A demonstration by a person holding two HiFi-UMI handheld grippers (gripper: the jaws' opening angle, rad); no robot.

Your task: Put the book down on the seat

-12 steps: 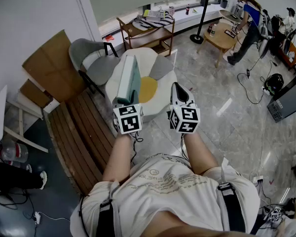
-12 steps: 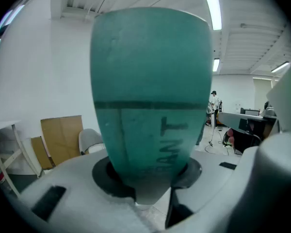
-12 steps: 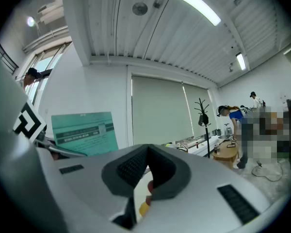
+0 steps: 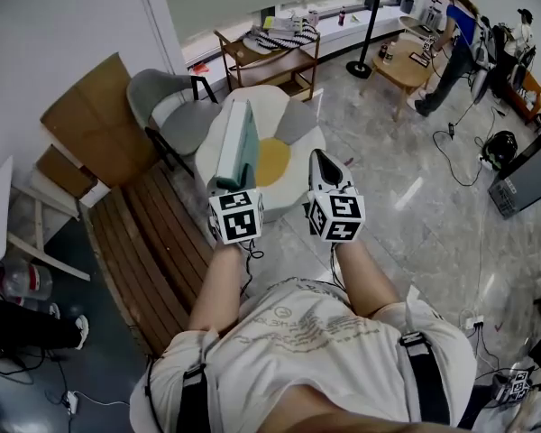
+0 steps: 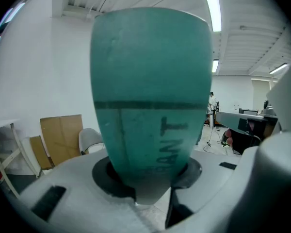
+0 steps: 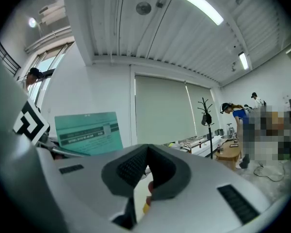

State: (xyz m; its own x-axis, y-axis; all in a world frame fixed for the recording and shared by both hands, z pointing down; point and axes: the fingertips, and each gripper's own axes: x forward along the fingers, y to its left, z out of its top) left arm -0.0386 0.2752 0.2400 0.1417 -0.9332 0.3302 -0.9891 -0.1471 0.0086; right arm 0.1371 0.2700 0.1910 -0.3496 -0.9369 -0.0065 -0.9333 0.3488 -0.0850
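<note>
The left hand-held gripper (image 4: 229, 188) is clenching the teal book (image 4: 238, 142) by its near end. Both pads are pressing on it, so the book is standing on edge out ahead of the jaws. Its broad cover is facing across toward the right hand-held gripper (image 4: 323, 161). In the left gripper view the book is filling the whole space between the jaws, dark lettering running along it.

The right hand-held gripper is hanging just to the right of the left one, level with it and apart from the book. Its jaws are drawn together at the tips and are gripping nothing.

Directly beyond and beneath both hand-held grippers a round white seat (image 4: 298, 156) with a yellow middle is sitting on the floor. The book is being held in the air over the left part of that seat; I cannot tell whether it is touching it.

To the left of the left hand-held gripper, a slatted wooden bench (image 4: 153, 242) is running along the wall. Farther out on that side a grey chair (image 4: 167, 106) is standing by a sheet of cardboard (image 4: 95, 120) that is leaning on the wall.

Well beyond the seat a wooden shelf unit (image 4: 270, 57) is standing under the window. Far off to the right of the right hand-held gripper, a person in a blue top (image 4: 455, 30) is bending over a low wooden table (image 4: 406, 66).
</note>
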